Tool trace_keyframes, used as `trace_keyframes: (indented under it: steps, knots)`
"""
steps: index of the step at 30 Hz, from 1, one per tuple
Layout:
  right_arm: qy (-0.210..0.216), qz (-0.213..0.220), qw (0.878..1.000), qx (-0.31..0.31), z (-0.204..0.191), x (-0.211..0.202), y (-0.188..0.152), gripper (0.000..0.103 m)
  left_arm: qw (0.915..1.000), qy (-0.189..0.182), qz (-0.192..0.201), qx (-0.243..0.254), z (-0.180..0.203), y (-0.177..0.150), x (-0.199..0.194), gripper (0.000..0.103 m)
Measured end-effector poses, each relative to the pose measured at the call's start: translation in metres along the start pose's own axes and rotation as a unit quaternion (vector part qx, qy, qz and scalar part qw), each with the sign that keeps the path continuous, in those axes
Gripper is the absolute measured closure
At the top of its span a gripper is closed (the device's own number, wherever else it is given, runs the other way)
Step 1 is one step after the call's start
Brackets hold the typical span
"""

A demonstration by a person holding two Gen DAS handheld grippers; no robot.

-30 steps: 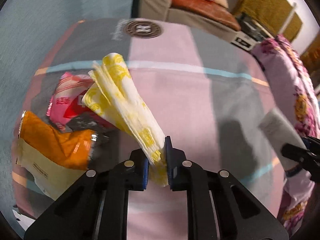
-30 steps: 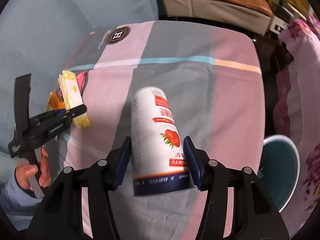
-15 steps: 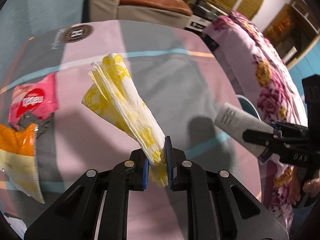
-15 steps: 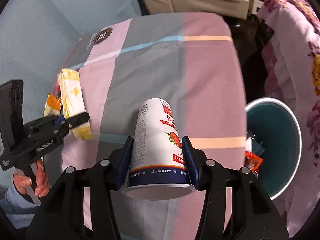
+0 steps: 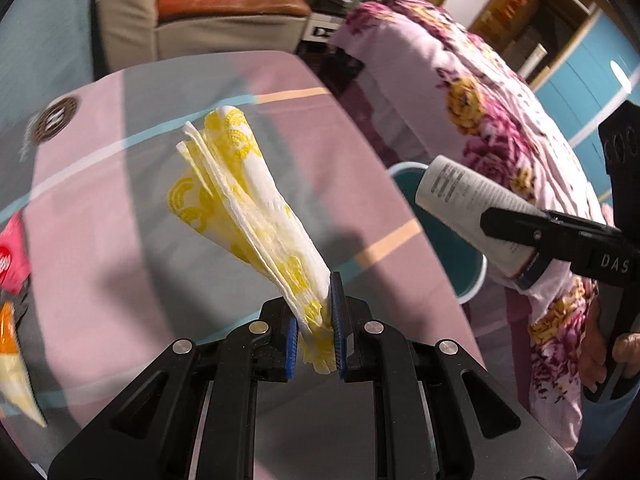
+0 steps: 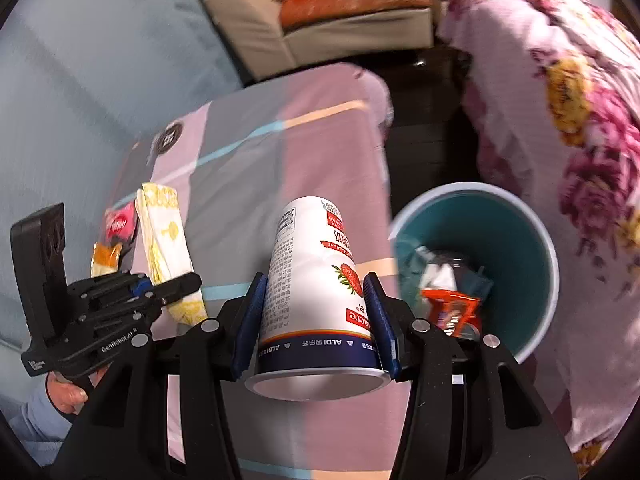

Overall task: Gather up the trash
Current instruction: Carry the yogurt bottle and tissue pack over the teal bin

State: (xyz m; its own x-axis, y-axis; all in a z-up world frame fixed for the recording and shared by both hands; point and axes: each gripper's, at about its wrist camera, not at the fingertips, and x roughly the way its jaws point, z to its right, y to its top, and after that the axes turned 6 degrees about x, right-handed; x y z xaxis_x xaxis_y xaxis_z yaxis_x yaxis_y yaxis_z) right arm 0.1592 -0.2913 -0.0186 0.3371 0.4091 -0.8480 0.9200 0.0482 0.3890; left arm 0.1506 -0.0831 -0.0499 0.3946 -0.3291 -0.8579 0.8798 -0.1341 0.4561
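On the far left of the table (image 6: 320, 168), in the right wrist view, a red wrapper (image 6: 119, 224) and an orange packet (image 6: 105, 258) lie flat on the cloth. We judge them to be trash not yet collected.

Just right of them, our left gripper (image 5: 314, 334) is clamped on the lower end of a folded yellow-and-white napkin (image 5: 244, 204). We hold it by one end so that the rest fans free above the table, clear of the cloth, and will drop away once the jaws part.

Nearer the middle, our right gripper (image 6: 316, 320) is closed on a white yogurt cup (image 6: 316, 280) with a strawberry print. The pads press its two sides near the rim, and the open mouth faces us. Gripping the wide end gives the firmer hold on a light, tapered cup, we think.

At the right, beside the table edge, stands the teal bin (image 6: 548, 248), low and open, with an orange wrapper (image 6: 450, 308) and some pale scraps already inside. The cup hangs just left of its rim, not yet over it. The floral blanket (image 6: 560, 100) lies beyond the bin.
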Motion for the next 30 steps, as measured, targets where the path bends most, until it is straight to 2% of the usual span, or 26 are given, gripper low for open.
trace_keyframes:
  steps: [8, 17, 30]
  knots:
    - [-0.005, 0.033, 0.998, 0.059, 0.066, -0.027, 0.005, 0.056, 0.9980, -0.019, -0.017, 0.058, 0.064, 0.026, 0.028, 0.088]
    - [-0.013, 0.046, 0.993, 0.105, 0.121, -0.037, 0.004, 0.056, 0.9935, -0.036, -0.035, 0.103, 0.118, 0.044, 0.057, 0.088]
    - [-0.015, 0.046, 0.989, 0.137, 0.160, -0.031, 0.002, 0.056, 0.9891, -0.040, -0.064, 0.126, 0.150, 0.056, 0.095, 0.088]
